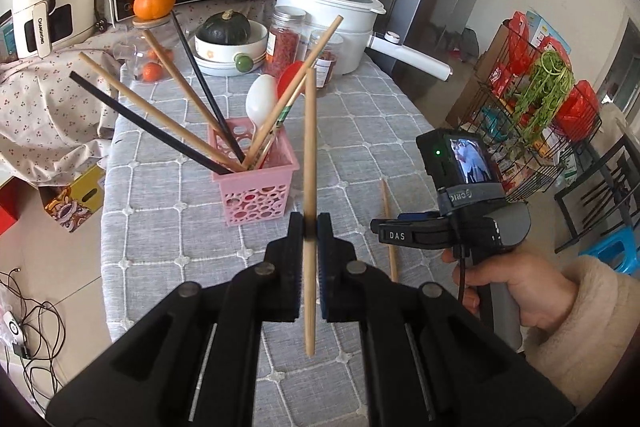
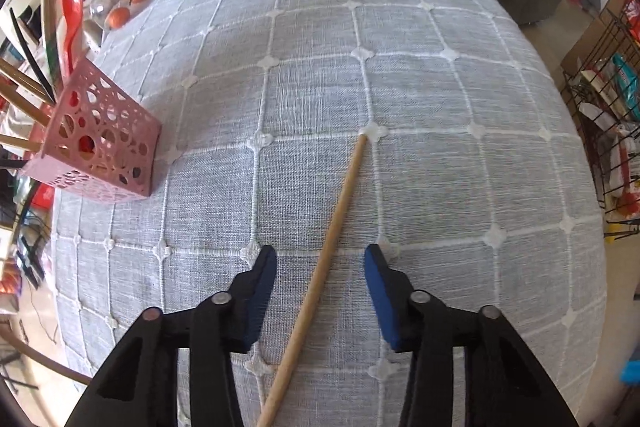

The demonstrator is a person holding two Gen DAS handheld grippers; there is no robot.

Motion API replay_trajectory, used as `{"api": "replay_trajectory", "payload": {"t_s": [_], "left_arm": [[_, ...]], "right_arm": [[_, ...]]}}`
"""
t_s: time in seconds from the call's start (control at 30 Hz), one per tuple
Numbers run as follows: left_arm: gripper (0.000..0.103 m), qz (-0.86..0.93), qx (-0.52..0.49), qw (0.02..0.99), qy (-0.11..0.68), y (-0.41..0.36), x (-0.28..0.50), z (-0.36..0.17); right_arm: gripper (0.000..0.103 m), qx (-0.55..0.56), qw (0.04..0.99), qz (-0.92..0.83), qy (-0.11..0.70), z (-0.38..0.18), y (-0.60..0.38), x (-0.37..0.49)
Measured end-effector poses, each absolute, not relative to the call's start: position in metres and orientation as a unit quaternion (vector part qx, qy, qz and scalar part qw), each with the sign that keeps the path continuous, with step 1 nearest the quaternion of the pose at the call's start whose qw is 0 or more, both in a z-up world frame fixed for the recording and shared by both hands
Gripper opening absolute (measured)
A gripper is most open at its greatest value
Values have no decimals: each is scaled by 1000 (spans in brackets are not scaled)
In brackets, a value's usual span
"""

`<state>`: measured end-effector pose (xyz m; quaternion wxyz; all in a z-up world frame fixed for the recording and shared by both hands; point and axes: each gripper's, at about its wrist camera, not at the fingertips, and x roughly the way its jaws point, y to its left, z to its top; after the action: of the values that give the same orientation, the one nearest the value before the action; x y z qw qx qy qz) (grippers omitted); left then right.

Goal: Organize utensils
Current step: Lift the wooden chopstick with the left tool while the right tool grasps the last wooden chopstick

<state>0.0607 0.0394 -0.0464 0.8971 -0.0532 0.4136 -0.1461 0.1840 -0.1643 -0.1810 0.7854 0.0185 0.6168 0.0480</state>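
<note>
While the left gripper [image 1: 310,227] pinches one wooden chopstick [image 1: 309,155] upright, the pink basket [image 1: 256,183] on the surface [image 1: 360,131] holds wooden and black chopsticks plus two spoons. Another chopstick [image 2: 320,275] lies flat between the wide-open right gripper [image 2: 320,267] fingers.

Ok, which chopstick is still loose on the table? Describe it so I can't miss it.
Start at the pink basket on the grey tablecloth. To its right, one wooden chopstick lies flat on the cloth, between the open right gripper fingers. The others stand in the basket or sit clamped in the left gripper.
</note>
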Motion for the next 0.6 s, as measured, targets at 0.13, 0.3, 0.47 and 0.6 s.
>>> {"api": "replay_trajectory", "payload": {"t_s": [0.13, 0.3, 0.47, 0.6], "left_arm": [[7, -143, -55, 897, 414, 47, 59, -46], [7, -138, -59, 898, 414, 54, 58, -46], [7, -138, -59, 898, 413, 55, 58, -46], [7, -138, -60, 898, 413, 55, 58, -46]], "right_arm": [[36, 6, 789, 45, 612, -181, -160, 185], [21, -5, 794, 42, 607, -181, -157, 186], [11, -7, 794, 49, 606, -181, -155, 186], [10, -3, 792, 54, 608, -181, -155, 185]]}}
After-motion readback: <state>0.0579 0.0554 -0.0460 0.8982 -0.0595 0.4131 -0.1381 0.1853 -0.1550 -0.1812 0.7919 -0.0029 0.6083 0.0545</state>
